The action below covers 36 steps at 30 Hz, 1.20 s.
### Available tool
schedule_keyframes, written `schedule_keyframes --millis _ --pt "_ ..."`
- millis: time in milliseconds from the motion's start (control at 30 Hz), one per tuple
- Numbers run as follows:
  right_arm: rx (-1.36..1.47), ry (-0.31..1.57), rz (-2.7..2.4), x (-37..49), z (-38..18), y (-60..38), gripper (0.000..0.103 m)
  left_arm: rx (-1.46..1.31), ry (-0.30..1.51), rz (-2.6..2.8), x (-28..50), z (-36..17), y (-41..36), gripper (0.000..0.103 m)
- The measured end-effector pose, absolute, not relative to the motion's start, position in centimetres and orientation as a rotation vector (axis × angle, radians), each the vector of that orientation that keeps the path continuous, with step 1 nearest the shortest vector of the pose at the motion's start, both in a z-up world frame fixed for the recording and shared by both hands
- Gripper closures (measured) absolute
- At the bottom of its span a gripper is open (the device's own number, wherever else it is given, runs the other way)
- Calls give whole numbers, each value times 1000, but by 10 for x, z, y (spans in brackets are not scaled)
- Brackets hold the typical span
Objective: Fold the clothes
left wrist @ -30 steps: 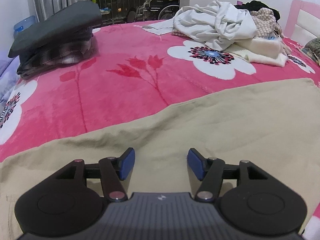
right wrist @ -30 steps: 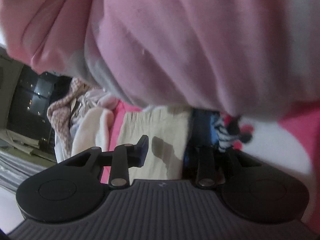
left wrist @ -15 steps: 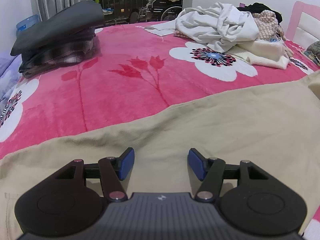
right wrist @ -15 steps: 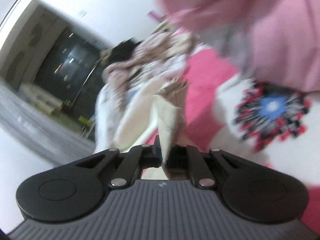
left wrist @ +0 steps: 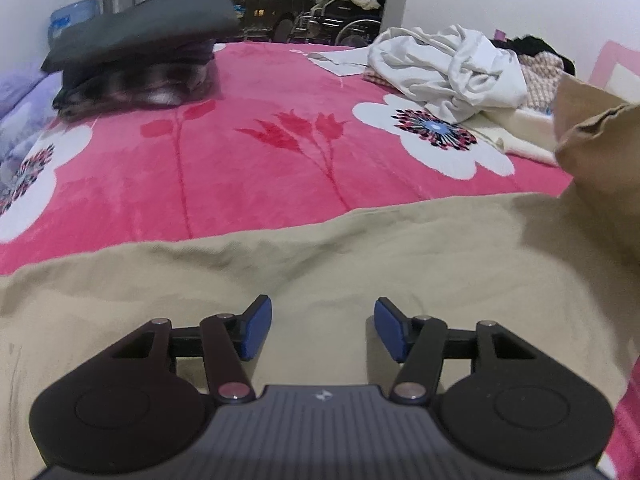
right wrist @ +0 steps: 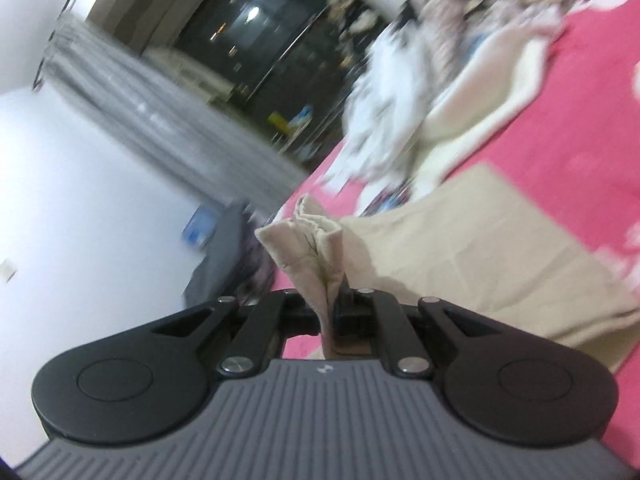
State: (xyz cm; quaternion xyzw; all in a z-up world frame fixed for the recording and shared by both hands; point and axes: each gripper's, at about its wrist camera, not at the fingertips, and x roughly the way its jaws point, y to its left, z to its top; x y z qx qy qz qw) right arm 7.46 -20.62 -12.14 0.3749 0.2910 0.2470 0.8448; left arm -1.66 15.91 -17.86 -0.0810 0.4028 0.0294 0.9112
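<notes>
A beige garment (left wrist: 360, 256) lies spread across the near part of the bed. My left gripper (left wrist: 323, 320) hovers low over it with blue pads apart; its jaws are closing slightly, and only flat cloth lies beneath them, nothing pinched. My right gripper (right wrist: 332, 304) is shut on a bunched edge of the beige garment (right wrist: 316, 240), which sticks up from between its fingers. The rest of the cloth (right wrist: 460, 248) trails down to the bed. In the left wrist view this lifted end (left wrist: 596, 152) rises at the right edge.
A pink flowered blanket (left wrist: 240, 152) covers the bed. A folded dark stack (left wrist: 140, 52) sits at the far left. A heap of white and mixed unfolded clothes (left wrist: 448, 68) lies at the far right, near a pink headboard (left wrist: 616, 68). Grey curtains (right wrist: 168, 112) hang behind.
My right gripper shut on the beige garment's edge and swung up and away from the pink bedding, lifting that end. In the left view the garment's right end rose. The left gripper stayed put.
</notes>
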Motion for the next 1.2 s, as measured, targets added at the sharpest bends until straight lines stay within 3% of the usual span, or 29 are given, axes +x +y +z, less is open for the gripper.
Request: schedule_keyframes --millis 667,1200 --pt "721 772 801 16 -115 -37 100 -344 882 125 -109 -147 244 49" --pt "588 847 1050 -13 -96 114 100 -649 707 301 -221 -125 358 51"
